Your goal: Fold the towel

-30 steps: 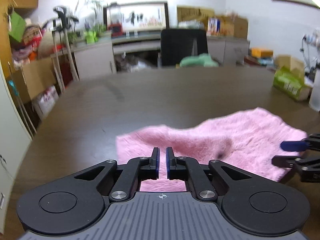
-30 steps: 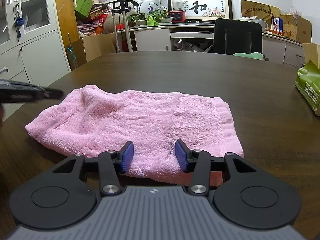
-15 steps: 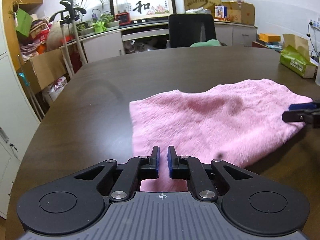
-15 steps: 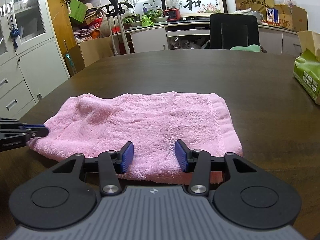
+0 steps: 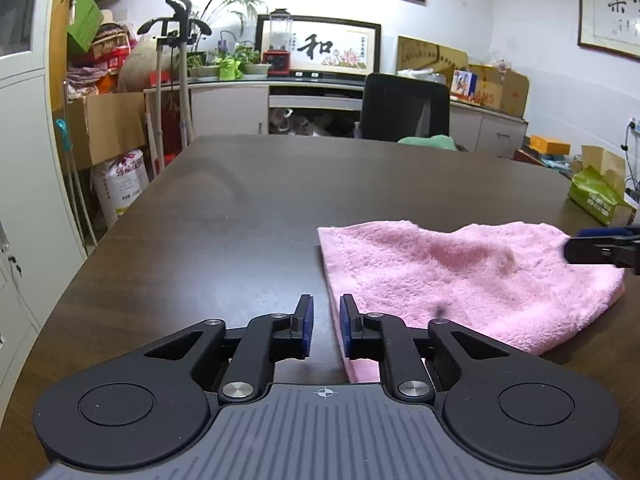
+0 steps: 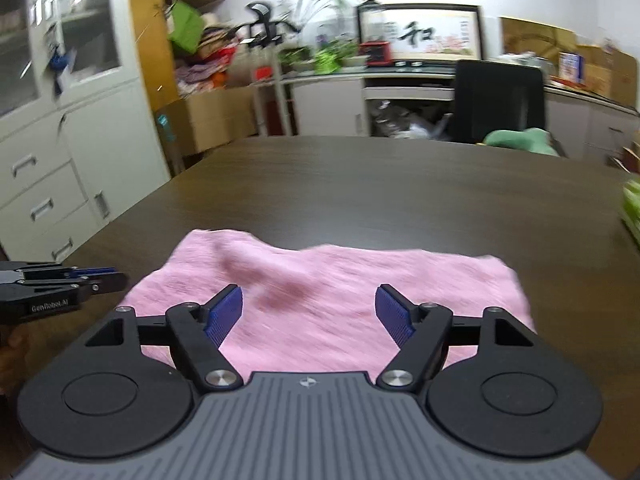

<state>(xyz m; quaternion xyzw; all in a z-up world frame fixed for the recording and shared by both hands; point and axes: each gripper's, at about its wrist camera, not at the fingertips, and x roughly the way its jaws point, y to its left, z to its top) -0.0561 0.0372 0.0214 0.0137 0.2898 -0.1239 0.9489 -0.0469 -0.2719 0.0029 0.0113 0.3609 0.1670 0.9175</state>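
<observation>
A pink towel (image 5: 452, 276) lies folded on the dark wooden table (image 5: 248, 216). In the left wrist view my left gripper (image 5: 325, 326) sits just off the towel's left edge, its jaws slightly apart with nothing between them. In the right wrist view the towel (image 6: 332, 292) lies flat under and ahead of my right gripper (image 6: 309, 314), which is wide open and empty. The left gripper's fingers (image 6: 80, 280) show at the left of that view, beside the towel. The right gripper's fingers (image 5: 600, 244) show at the right of the left wrist view.
A black office chair (image 5: 404, 106) stands at the table's far side with a green cloth (image 5: 430, 141) on it. A green packet (image 5: 596, 196) lies at the table's right edge. White cabinets (image 6: 48, 168) stand to the left. Shelves with plants and boxes line the back wall.
My left gripper has let go of the towel, opened slightly and moved off its left edge. My right gripper has opened wider and shifted over the towel; the towel now lies flat.
</observation>
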